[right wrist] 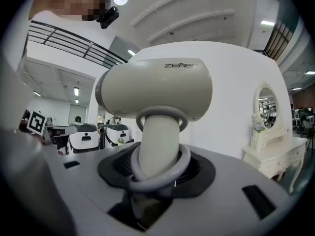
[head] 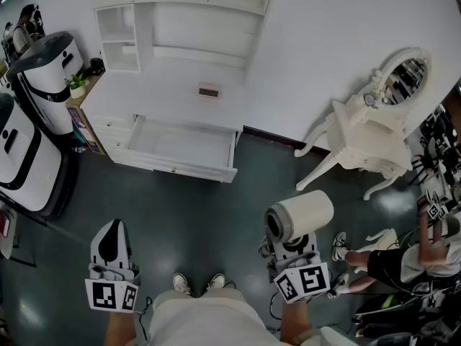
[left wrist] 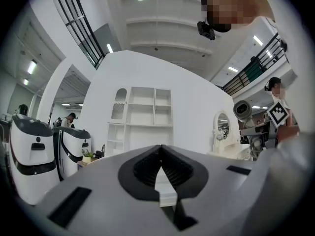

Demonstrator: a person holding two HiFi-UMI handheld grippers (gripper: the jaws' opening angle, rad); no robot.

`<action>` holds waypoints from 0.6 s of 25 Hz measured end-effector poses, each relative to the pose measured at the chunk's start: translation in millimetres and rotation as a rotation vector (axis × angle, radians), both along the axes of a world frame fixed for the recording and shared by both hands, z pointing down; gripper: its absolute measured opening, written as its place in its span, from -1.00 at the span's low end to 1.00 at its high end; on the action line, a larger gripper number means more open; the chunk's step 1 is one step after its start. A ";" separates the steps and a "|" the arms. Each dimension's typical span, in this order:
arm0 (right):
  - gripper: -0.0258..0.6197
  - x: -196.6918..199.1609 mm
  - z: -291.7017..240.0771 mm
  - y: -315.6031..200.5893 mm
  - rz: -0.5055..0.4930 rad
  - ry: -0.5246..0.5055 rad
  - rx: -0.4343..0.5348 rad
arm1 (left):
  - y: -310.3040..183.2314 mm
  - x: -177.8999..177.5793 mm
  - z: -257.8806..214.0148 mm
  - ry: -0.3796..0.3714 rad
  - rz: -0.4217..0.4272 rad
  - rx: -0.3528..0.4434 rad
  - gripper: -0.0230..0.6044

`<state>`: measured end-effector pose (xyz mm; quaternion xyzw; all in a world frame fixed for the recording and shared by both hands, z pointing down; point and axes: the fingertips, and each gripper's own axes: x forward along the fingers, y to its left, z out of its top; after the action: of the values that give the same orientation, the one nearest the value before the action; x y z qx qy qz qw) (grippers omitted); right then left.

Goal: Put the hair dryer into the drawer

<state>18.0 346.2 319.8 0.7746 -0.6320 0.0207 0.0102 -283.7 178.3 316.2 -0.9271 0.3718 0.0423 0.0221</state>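
Note:
A cream hair dryer stands upright with its handle between the jaws of my right gripper, which is shut on it, above the dark floor. In the right gripper view the handle rises from the black pads, a grey cord loop around its base, and the barrel fills the top. The white desk stands ahead with its drawer pulled open and nothing in it. My left gripper hangs at the lower left, shut and holding nothing; its tips meet in its own view.
A white vanity table with an oval mirror stands to the right of the desk. Two white and black machines stand at the left. A person sits at the far right. A small pink box lies on the desk top.

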 end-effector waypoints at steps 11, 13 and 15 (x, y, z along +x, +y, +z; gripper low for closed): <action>-0.30 -1.4 -6.0 12.7 -0.044 0.008 0.025 | 25.8 19.0 -4.9 0.009 0.012 0.005 -0.87; -0.30 1.1 -6.7 13.5 -0.051 0.009 0.029 | 27.9 22.9 -6.6 0.010 0.009 0.008 -0.87; -0.31 4.0 -7.2 15.4 -0.062 0.002 0.040 | 31.3 25.8 -7.5 0.012 0.001 0.012 -0.87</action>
<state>21.9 361.6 312.5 0.7547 -0.6561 0.0067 -0.0040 -258.0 209.7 308.7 -0.9269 0.3712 0.0500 0.0256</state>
